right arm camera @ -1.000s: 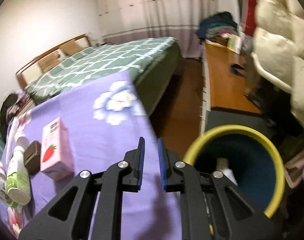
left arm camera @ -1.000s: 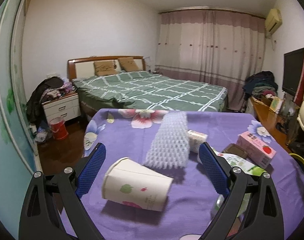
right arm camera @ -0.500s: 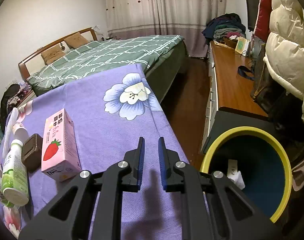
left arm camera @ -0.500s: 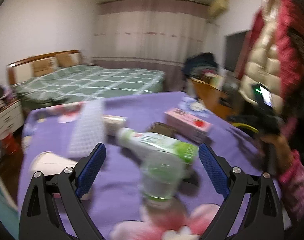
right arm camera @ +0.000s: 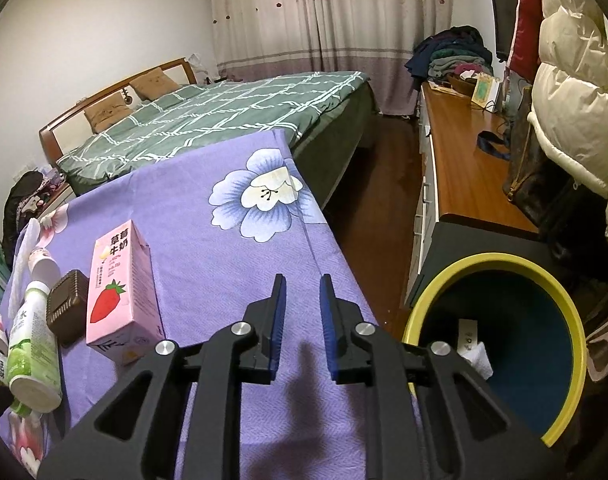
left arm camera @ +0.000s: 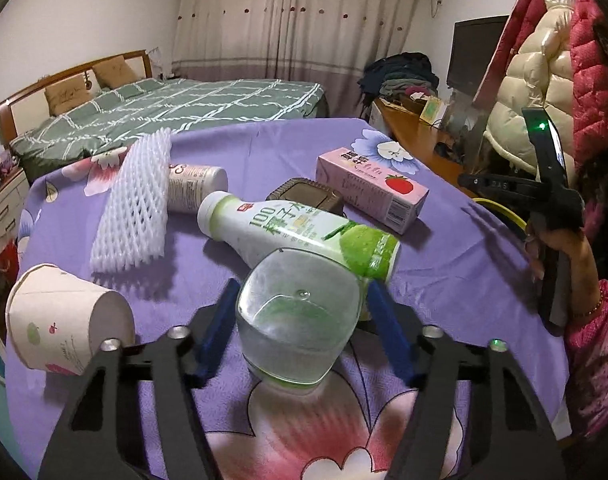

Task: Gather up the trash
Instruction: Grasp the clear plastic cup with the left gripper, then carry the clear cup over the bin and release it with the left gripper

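Note:
My left gripper (left arm camera: 300,300) has its blue fingers against both sides of a clear plastic cup (left arm camera: 298,314) lying on the purple flowered tablecloth (left arm camera: 443,264). Beyond it lie a green-and-white bottle (left arm camera: 296,230), a pink strawberry milk carton (left arm camera: 371,188), a brown ridged tub (left arm camera: 305,200), a white foam net (left arm camera: 134,204), a small white bottle (left arm camera: 194,186) and a paper cup (left arm camera: 64,322). My right gripper (right arm camera: 301,304) is nearly shut and empty above the table's right edge, beside a yellow-rimmed blue bin (right arm camera: 499,340) holding white scraps. The carton (right arm camera: 120,288) and bottle (right arm camera: 30,348) lie to its left.
A green checked bed (right arm camera: 224,120) stands behind the table. A wooden sideboard (right arm camera: 463,168) with clutter runs along the right wall, with puffy coats (right arm camera: 575,80) hanging over it. Bare wood floor (right arm camera: 383,208) lies between table, bed and sideboard.
My left gripper swung right from the paper cup and foam net, moved in on the clear cup and narrowed around it. My right gripper drew back from the bin and rose slightly.

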Motion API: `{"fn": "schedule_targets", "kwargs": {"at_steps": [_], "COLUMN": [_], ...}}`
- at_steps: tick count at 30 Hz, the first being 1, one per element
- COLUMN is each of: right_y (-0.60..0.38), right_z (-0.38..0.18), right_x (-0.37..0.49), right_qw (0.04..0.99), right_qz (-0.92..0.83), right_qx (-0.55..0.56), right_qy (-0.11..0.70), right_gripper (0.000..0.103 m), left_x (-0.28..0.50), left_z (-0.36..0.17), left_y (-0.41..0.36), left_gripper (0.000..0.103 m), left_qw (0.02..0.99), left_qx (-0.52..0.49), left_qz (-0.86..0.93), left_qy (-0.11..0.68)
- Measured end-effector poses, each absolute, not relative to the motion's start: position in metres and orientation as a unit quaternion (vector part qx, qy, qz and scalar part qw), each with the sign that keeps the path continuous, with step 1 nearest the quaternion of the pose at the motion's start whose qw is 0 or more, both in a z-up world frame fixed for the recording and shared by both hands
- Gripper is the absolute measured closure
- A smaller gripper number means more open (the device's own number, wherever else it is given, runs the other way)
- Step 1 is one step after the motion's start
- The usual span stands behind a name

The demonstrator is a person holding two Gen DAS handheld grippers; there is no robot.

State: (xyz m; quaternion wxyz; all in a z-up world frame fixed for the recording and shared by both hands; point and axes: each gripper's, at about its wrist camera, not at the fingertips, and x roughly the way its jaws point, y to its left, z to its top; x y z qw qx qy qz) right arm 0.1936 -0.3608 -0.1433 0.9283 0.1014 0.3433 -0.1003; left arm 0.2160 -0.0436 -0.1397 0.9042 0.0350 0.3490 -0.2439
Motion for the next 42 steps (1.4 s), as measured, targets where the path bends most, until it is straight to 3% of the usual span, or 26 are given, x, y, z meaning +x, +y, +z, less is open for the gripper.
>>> {"fn": "schedule_targets", "kwargs": {"at_steps": [2, 21, 28, 33, 42], "right_y": [-0.361, -0.377, -0.426, -0.461, -0.501], "right_z": [-0.143, -0.132, -0.120, -0.114, -0.124], "right_x": [0.194, 0.150, 0.085, 0.039, -0.005], "right_qw": [0.929, 0.935, 0.936, 0.931, 0.921], "right_qz": [-0.100, -0.091, -0.130, -0.177, -0.214], "right_qx": [0.101, 0.114, 0.129, 0.131, 0.149], "right_qy": [0.343, 0.323, 0.302, 0.290, 0.288], "right_gripper": [0.086, 0.086, 0.085, 0.077, 0.076], "left_x": [0.216, 0.191, 0.185, 0.186, 0.192], "left_z": [-0.141, -0.098, -0.080, -0.081, -0.092], "left_y": [-0.044, -0.080, -0.154, -0.225, -0.345], "left_gripper": [0.050, 0.050, 0.050, 0.050, 0.050], "left_qw": [0.905, 0.916, 0.902, 0.882, 0.851], "left_qx": [0.036, 0.049, 0.052, 0.064, 0.091], "left_qz": [-0.239, -0.229, -0.290, -0.342, -0.397], "left_qy": [0.350, 0.325, 0.316, 0.317, 0.333]}}
